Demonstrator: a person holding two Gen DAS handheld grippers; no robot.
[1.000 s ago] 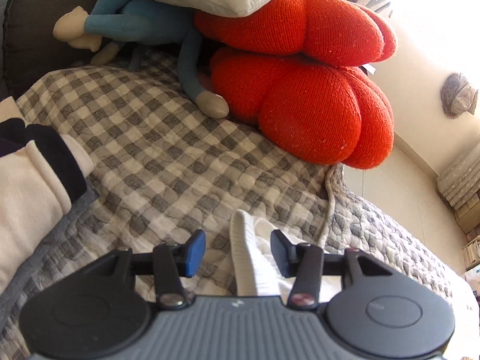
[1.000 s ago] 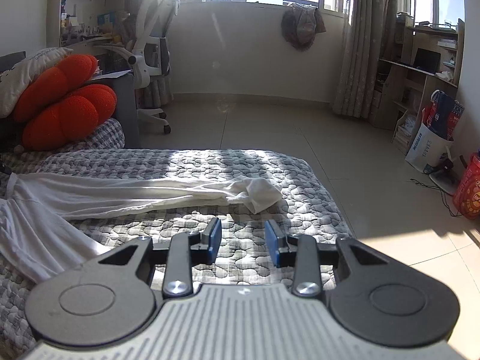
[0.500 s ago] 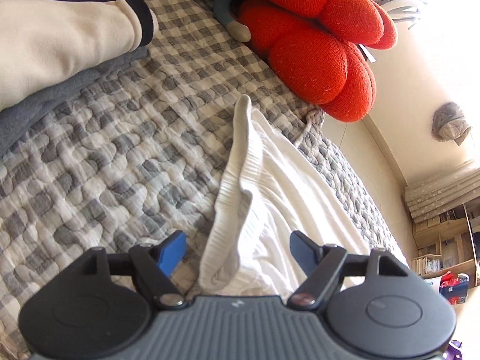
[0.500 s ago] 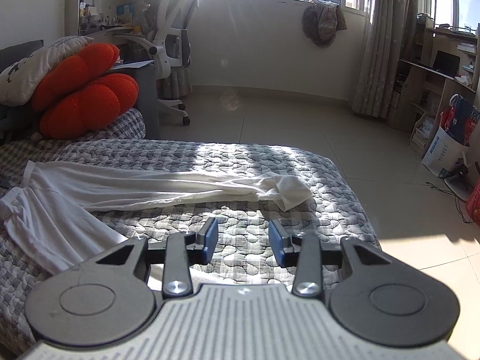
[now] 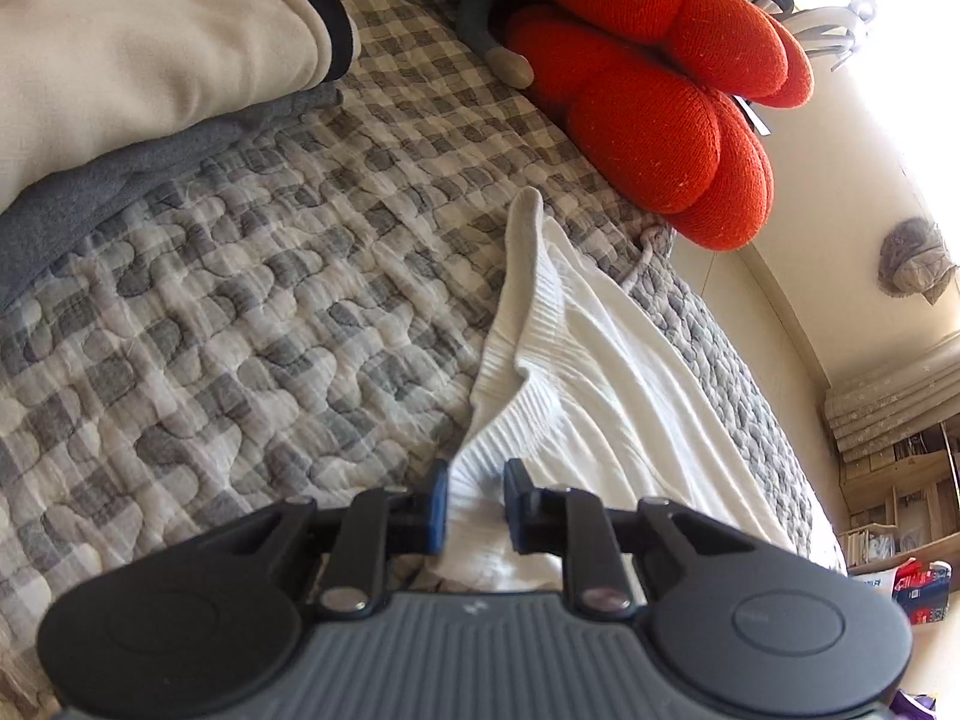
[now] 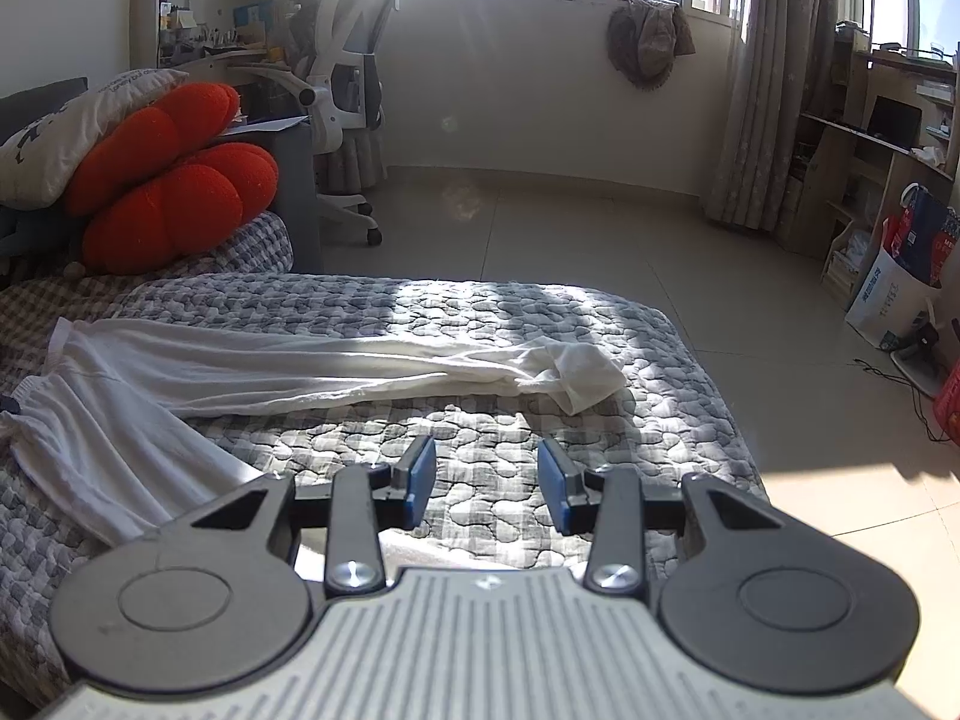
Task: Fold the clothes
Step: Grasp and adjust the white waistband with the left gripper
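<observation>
White trousers (image 5: 576, 372) lie spread on the grey checked quilt (image 5: 240, 330). My left gripper (image 5: 475, 504) sits at the near end of their ribbed waistband. Its jaws are closing, and the blue pads pinch a fold of that white cloth. In the right wrist view the trousers (image 6: 270, 372) stretch across the bed, one leg ending in a crumpled cuff (image 6: 585, 375) near the bed's right edge. My right gripper (image 6: 486, 483) hovers open over bare quilt in front of that leg, with nothing between its pads. The other leg runs under the gripper body at the lower left.
Orange pumpkin cushions (image 5: 660, 102) and a pillow sit at the head of the bed. A folded cream and dark garment (image 5: 150, 48) rests on a grey one (image 5: 120, 180) to the left. Beyond the bed edge are tiled floor, an office chair (image 6: 345, 90) and shelves with a paper bag (image 6: 900, 276).
The left gripper swung from facing the cushions down to the waistband, opened wide, then closed on the white cloth. The right gripper barely moved and its jaws stand slightly wider.
</observation>
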